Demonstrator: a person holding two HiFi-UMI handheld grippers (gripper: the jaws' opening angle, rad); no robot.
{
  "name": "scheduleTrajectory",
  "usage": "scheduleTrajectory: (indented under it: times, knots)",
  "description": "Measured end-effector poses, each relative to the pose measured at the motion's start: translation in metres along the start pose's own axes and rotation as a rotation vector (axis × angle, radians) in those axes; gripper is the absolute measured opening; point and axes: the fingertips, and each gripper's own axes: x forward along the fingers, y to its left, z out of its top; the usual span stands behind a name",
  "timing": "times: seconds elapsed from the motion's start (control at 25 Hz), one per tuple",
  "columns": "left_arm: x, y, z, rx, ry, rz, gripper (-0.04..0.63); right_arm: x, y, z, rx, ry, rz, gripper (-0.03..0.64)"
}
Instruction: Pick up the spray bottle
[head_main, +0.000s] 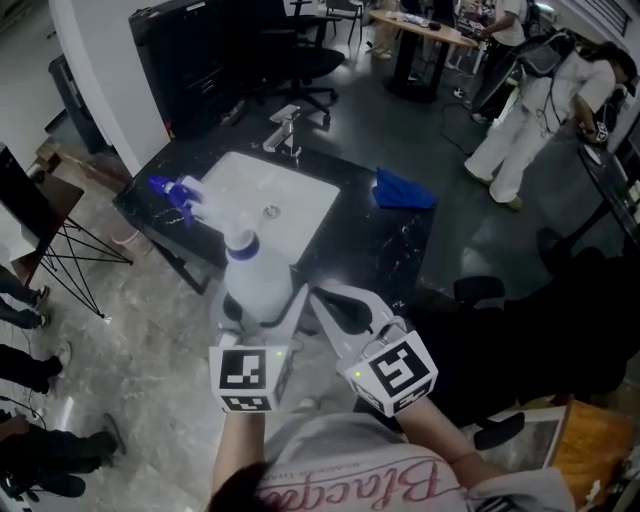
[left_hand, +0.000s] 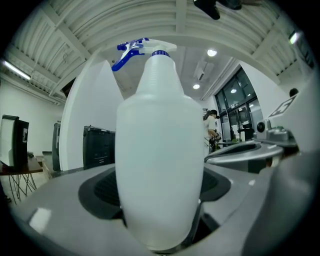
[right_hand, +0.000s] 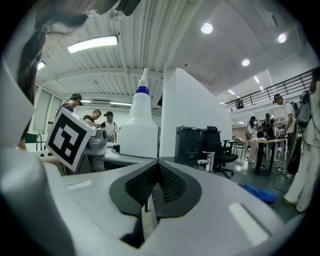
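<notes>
The spray bottle (head_main: 256, 274) is a white translucent bottle with a blue trigger head (head_main: 178, 192). It is held up in the air, above the near edge of the black counter (head_main: 403, 243). My left gripper (head_main: 262, 312) is shut on the bottle's body. In the left gripper view the bottle (left_hand: 160, 150) fills the middle between the jaws of the left gripper (left_hand: 161, 210), with its nozzle pointing left. My right gripper (head_main: 335, 305) hangs just right of the bottle, shut with nothing in it. In the right gripper view the right gripper (right_hand: 156, 172) has its pads together, and the bottle (right_hand: 140, 131) stands to the left beyond them.
A white sink basin (head_main: 290, 190) with a faucet (head_main: 288, 130) is set in the counter, and a blue cloth (head_main: 405, 190) lies at its right. A black office chair (head_main: 300, 60) stands behind. People (head_main: 540, 100) stand at the far right, and a folding stand (head_main: 60, 240) is at the left.
</notes>
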Motion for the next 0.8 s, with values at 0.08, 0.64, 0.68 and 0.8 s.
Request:
scheduleTrajectory:
  times: [0.08, 0.64, 0.68, 0.8]
  knots:
    - [-0.005, 0.003, 0.007, 0.01, -0.009, 0.009, 0.41, 0.0, 0.003, 0.007, -0.015, -0.013, 0.003, 0.002]
    - [-0.013, 0.005, 0.015, 0.042, -0.02, 0.013, 0.41, 0.0, 0.008, 0.013, -0.06, -0.031, -0.009, 0.002]
    - [-0.013, 0.004, 0.016, 0.045, -0.02, 0.013, 0.41, 0.0, 0.008, 0.013, -0.061, -0.032, -0.009, 0.002]
    - [-0.011, 0.001, 0.016, 0.056, -0.022, 0.008, 0.41, -0.003, 0.006, 0.012, -0.063, -0.032, -0.009, 0.002]
